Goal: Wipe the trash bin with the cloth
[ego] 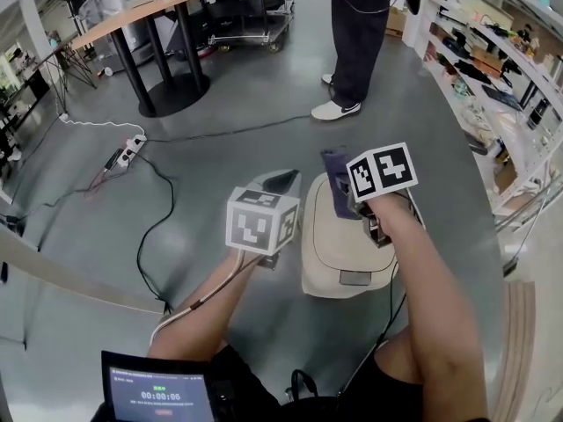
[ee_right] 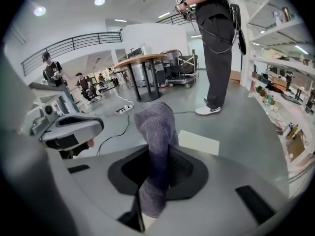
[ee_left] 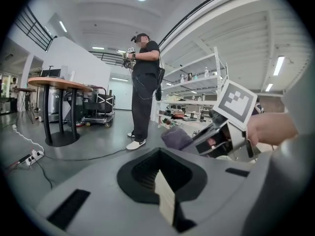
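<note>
cloth (ee_right: pixel 156 132): purple terry, rough nap. trash bin (ego: pixel 330 253) lid: cream plastic, smooth, matt. floor (ego: pixel 237 161): grey, smooth, slight sheen. table (ego: pixel 145 9) upper left: wood top, matt black legs.

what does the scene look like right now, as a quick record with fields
right gripper: shut on the purple cloth
left gripper: shut, nothing between its jaws, beside the right one
trash bin: cream, standing on the floor, under both grippers
cloth and bin: contact cannot be told
bystander: standing beyond the bin
power strip: lying to the left, with cables
</note>
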`<state>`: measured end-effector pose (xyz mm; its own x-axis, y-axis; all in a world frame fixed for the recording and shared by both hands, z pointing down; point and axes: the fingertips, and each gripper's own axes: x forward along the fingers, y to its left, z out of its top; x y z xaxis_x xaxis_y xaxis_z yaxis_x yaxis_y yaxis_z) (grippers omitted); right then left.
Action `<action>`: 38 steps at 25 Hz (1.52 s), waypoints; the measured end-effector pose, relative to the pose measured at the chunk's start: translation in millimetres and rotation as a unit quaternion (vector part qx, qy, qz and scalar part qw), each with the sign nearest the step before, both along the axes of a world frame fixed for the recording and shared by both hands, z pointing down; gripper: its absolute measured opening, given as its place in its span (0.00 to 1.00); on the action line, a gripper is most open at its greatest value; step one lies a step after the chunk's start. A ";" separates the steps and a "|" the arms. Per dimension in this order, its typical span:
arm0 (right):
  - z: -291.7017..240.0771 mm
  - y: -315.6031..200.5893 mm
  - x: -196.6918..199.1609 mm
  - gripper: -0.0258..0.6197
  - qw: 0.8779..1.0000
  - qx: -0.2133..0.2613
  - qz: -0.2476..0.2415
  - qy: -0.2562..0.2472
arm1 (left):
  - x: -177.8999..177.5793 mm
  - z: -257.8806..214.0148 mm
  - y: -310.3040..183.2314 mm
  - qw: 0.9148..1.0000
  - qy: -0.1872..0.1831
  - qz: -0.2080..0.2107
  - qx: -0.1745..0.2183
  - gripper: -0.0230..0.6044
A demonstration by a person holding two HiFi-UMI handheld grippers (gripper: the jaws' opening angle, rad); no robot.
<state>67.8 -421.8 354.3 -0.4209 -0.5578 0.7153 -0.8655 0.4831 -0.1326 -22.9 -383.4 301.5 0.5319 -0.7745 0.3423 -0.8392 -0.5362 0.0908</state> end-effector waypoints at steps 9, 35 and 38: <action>19.0 27.9 -63.3 0.15 0.996 -0.060 -0.062 -0.010 | -23.9 -8.0 8.2 1.000 0.005 -0.016 -0.016 0.03; 33.2 36.3 91.5 0.15 0.994 -0.056 0.063 0.071 | 10.6 -5.2 38.7 0.999 -0.003 0.020 -0.033 0.03; 34.3 40.3 98.6 0.15 0.993 -0.057 0.073 0.070 | 11.0 -7.9 42.3 0.999 -0.004 0.025 -0.034 0.03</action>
<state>166.3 -381.5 388.6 -0.2332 -0.5165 0.8239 -0.9388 0.3405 -0.0523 -11.8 -341.0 293.6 0.5662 -0.7221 0.3975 -0.8127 -0.5697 0.1226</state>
